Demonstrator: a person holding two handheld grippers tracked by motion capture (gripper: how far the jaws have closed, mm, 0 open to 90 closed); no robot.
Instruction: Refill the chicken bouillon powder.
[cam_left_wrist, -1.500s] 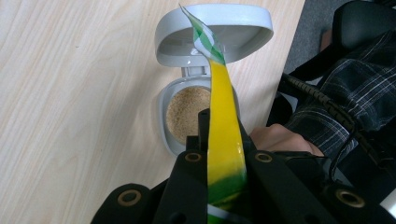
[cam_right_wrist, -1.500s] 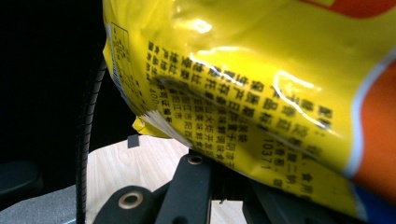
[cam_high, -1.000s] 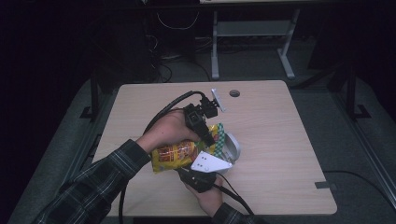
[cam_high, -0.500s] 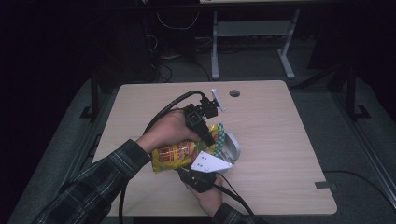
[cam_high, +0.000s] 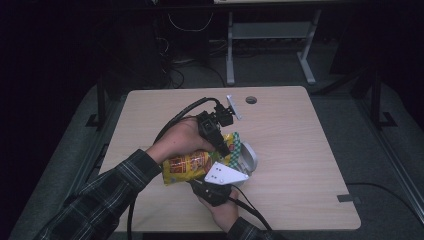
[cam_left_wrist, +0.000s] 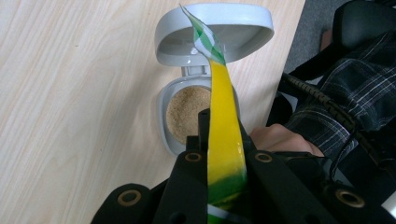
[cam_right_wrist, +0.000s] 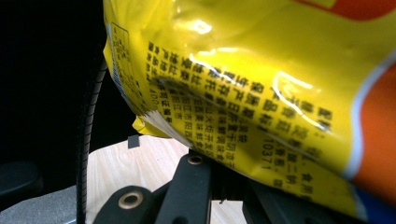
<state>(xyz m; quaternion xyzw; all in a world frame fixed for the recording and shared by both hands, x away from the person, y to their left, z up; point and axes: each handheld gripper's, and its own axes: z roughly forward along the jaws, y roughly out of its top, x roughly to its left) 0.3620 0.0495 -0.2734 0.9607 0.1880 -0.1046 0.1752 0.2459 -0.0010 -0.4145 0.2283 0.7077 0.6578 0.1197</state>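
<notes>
Left tool (cam_left_wrist: 226, 154) clamped on yellow snack bag (cam_high: 192, 165) top edge; right tool (cam_right_wrist: 219, 179) clamped on bag's lower end.

A bag (cam_high: 192, 166) is held above the table (cam_high: 300, 130), near its front edge. A box (cam_left_wrist: 187, 116) is set on the table just right of the bag, its lid (cam_left_wrist: 215, 32) hinged back.

Snack bag (cam_high: 192, 166): yellow and orange with green-checked top edge; container (cam_left_wrist: 201, 74): grey; desk (cam_high: 300, 135): light wood grain.
</notes>
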